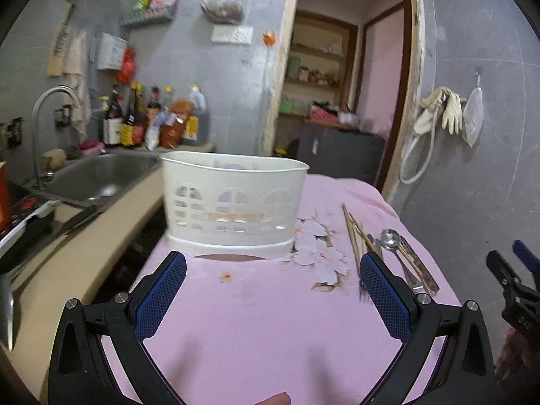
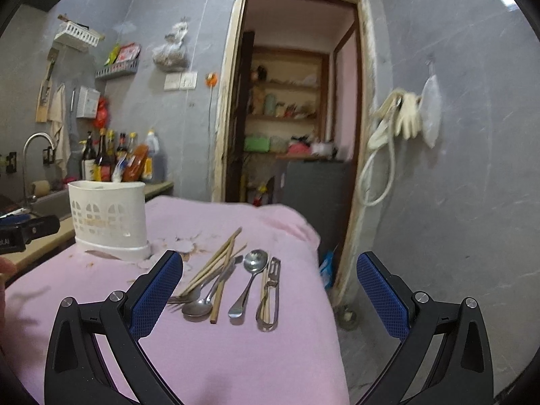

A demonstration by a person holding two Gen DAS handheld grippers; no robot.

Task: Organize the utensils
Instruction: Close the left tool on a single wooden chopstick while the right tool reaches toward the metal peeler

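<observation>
Nearest, both tools hover above the pink cloth of the table (image 2: 236, 354) with nothing in them. The right gripper (image 2: 270, 290) has its jaws spread wide, and so does the left gripper (image 1: 273, 290); neither touches any utensil.

Just beyond the right gripper, toward the table's right edge, the utensils lie loose in a cluster. A pair of metal tongs (image 2: 270, 298) sits closest to that edge, a spoon (image 2: 249, 278) beside it, then a second spoon (image 2: 199, 307), a fork (image 2: 182, 298) and several wooden chopsticks (image 2: 216, 263) crossing over one another. From the left wrist view the same heap shows at the right, chopsticks (image 1: 352, 236) fanned over a spoon (image 1: 389, 239).

Farther back, near the table's left edge, stands the white slotted holder (image 1: 233, 202), upright on its drip base. What shows of its inside looks empty, though the view into it is partial. My judgement is that the sorting has barely begun: every visible utensil is still on the cloth, and all of it is left to move.

The overlapping chopsticks may make a clean single pick awkward. Past the left edge lie a counter and steel sink (image 1: 98, 179), with bottles (image 1: 135, 121) behind; a doorway (image 2: 293, 101) opens beyond the far edge. Nothing blocks the path between heap and holder.
</observation>
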